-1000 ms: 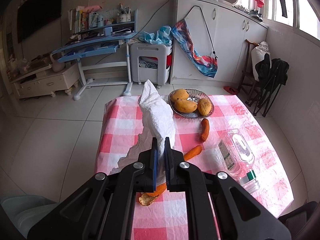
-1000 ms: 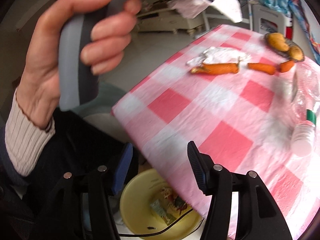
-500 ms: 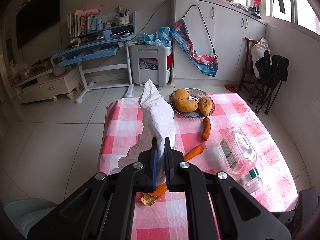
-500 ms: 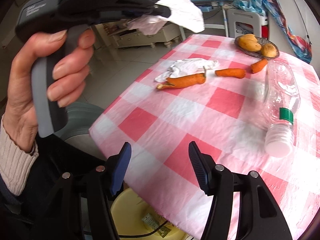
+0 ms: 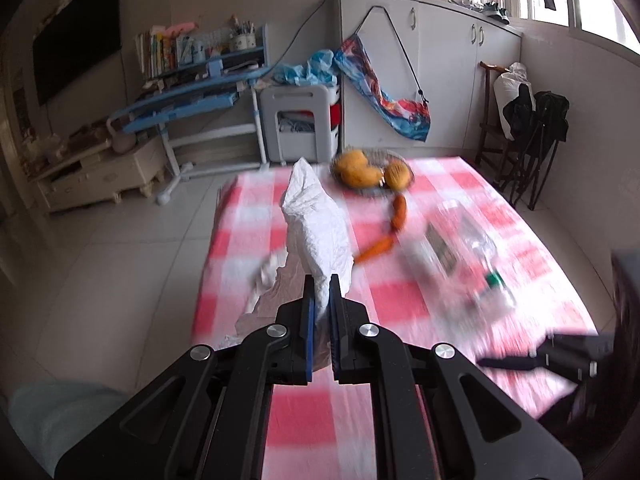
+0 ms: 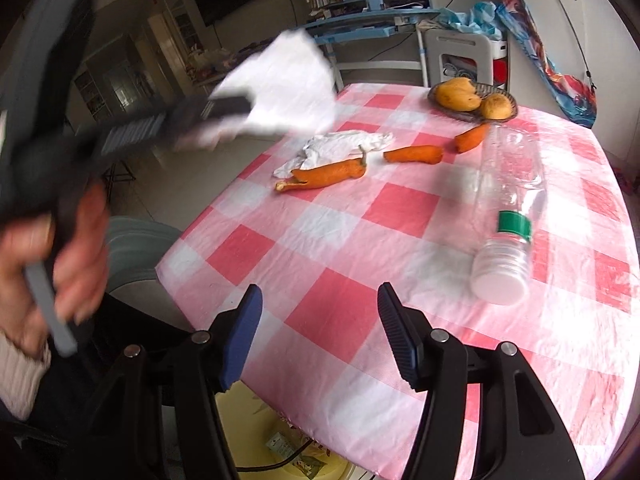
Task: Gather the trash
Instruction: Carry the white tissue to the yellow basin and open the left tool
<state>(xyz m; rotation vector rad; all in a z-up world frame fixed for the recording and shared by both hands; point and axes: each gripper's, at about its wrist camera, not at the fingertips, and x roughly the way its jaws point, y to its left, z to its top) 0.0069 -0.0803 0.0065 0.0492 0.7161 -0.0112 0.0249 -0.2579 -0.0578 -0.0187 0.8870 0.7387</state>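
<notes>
My left gripper (image 5: 321, 280) is shut on a crumpled white tissue (image 5: 316, 224) and holds it in the air above the table's left side; the right wrist view shows that tissue (image 6: 288, 84) blurred at upper left. My right gripper (image 6: 318, 300) is open and empty over the table's near edge. A second crumpled tissue (image 6: 340, 146) lies on the pink checked tablecloth (image 6: 400, 240) beside a carrot peel piece (image 6: 324, 174). An empty clear plastic bottle (image 6: 508, 208) lies on its side at right. A yellow bin (image 6: 280, 440) with wrappers sits below the table edge.
Two more carrot pieces (image 6: 414, 154) lie mid-table. A metal dish (image 6: 508, 114) holding mangoes stands at the far end. A grey-green chair seat (image 6: 136, 248) is left of the table. A blue desk (image 5: 192, 96) and white cabinets (image 5: 432, 80) line the far walls.
My left gripper has risen and pulled back with the tissue, its view now blurred. My right gripper has moved forward over the table edge, so less of the bin shows.
</notes>
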